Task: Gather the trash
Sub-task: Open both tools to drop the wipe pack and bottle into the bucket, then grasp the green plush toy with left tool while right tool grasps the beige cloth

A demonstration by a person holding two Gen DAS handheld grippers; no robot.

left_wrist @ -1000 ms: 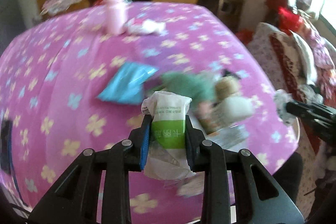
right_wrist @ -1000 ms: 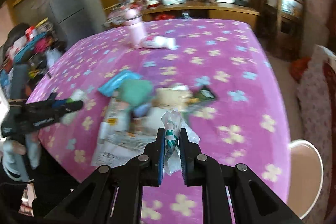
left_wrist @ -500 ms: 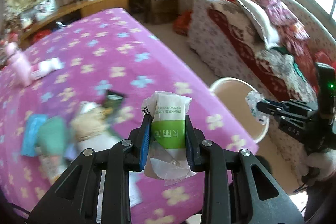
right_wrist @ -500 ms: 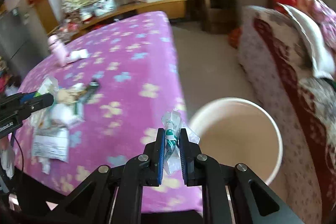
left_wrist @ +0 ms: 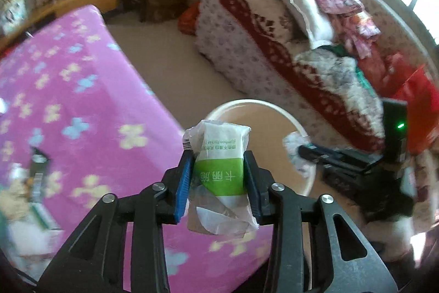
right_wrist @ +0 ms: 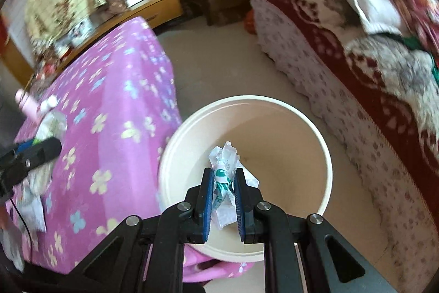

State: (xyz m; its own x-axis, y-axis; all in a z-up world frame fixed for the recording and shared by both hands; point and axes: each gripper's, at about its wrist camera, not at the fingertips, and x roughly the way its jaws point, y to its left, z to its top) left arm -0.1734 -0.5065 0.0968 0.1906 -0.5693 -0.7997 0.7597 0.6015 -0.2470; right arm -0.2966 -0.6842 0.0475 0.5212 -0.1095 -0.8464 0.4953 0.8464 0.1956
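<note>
On your left, the table under the pink flowered cloth (left_wrist: pixel 68 89) carries the remaining litter (left_wrist: pixel 24 197) at its near-left edge, blurred in the left wrist view. Your left gripper (left_wrist: pixel 219 177) is clamped on a white and green tissue packet (left_wrist: pixel 221 164), which stands upright between the 2 blue pads, its top sticking out above them and its crumpled clear film hanging below. The packet sits over the table's corner, with the cream bin (left_wrist: pixel 274 109) just beyond it on the floor. To the right in that view, your right gripper (left_wrist: pixel 304 148) reaches in over the bin's rim with a white scrap at its tip. The right wrist view shows what the left cannot: the bin's (right_wrist: pixel 175 155) whole round mouth and its inside, standing against the cloth's hanging edge (right_wrist: pixel 118 106). Your right gripper (right_wrist: pixel 223 183) is closed on a thin crumpled wrapper (right_wrist: pixel 223 172), white with green print, held upright between the pads directly above the bin's opening. At that view's far left your left gripper (right_wrist: pixel 45 146) shows as a dark tip over the table, and a pink bottle (right_wrist: pixel 27 106) stands behind it. A patterned sofa (right_wrist: pixel 356 51) piled with blankets fills the right side of both views.
</note>
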